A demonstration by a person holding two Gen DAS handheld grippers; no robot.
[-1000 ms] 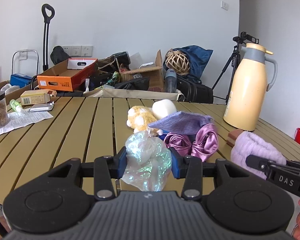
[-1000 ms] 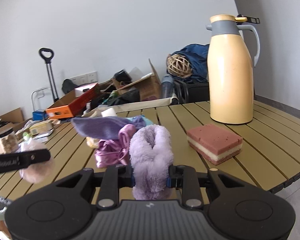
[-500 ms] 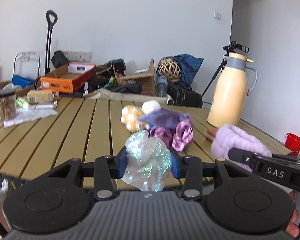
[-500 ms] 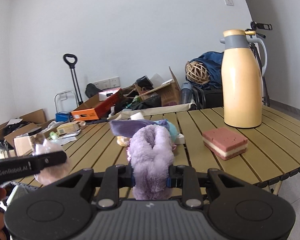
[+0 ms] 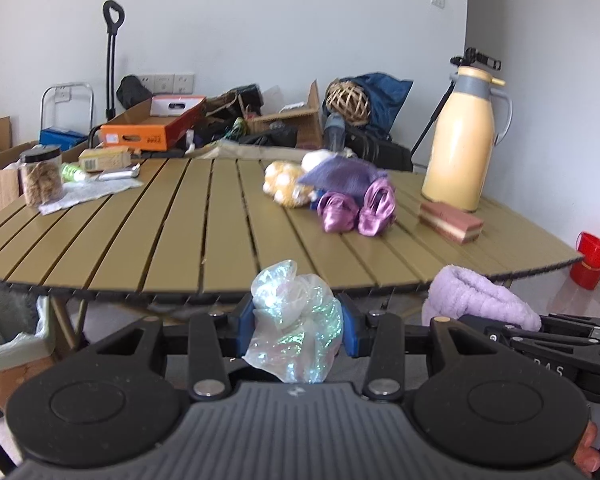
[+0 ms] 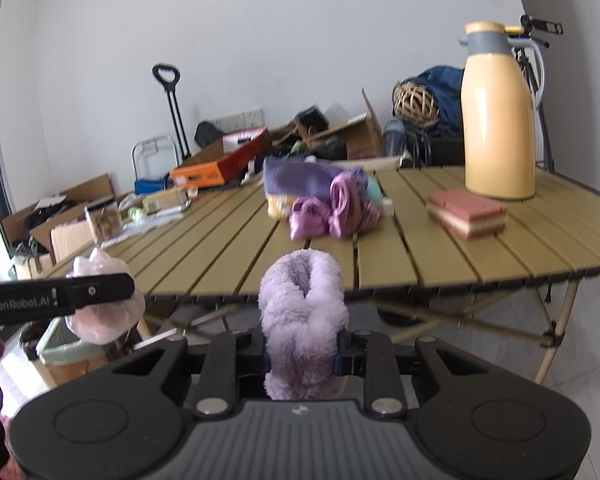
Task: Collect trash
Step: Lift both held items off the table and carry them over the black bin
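The left gripper [image 5: 298,330] is clamping a crumpled iridescent plastic wrapper [image 5: 294,326] between its blue pads at the lower centre of the left wrist frame, and the wrapper is hanging in the air in front of the near edge of the slatted table [image 5: 172,232], not resting on it. The right gripper [image 6: 302,354] is pinching a fluffy lilac cloth [image 6: 302,320] tightly between its pads at the lower centre of the right wrist frame, likewise off the table's edge; the same cloth is showing at the lower right of the left wrist frame, and the wrapper at the left of the right wrist frame behind a black finger. A bin lined with a pale green bag [image 5: 8,348] is standing on the floor at the lower left of the left wrist frame, below table level and well apart from both held items. On the table, a yellow thermos jug [image 5: 458,140] is standing upright at the upper right, with a pink layered sponge block [image 5: 450,222] lying just beside its base. Near the centre, purple satin pieces [image 5: 356,210] are lying against a violet cloth [image 5: 342,176] and a yellow plush toy [image 5: 284,188]. A jar with a black lid [image 5: 40,176] is standing at the far left on a paper sheet [image 5: 88,194]. A red bucket [image 5: 592,258] is sitting on the floor at the right edge. Cardboard boxes and bags are lying heaped along the white wall behind.
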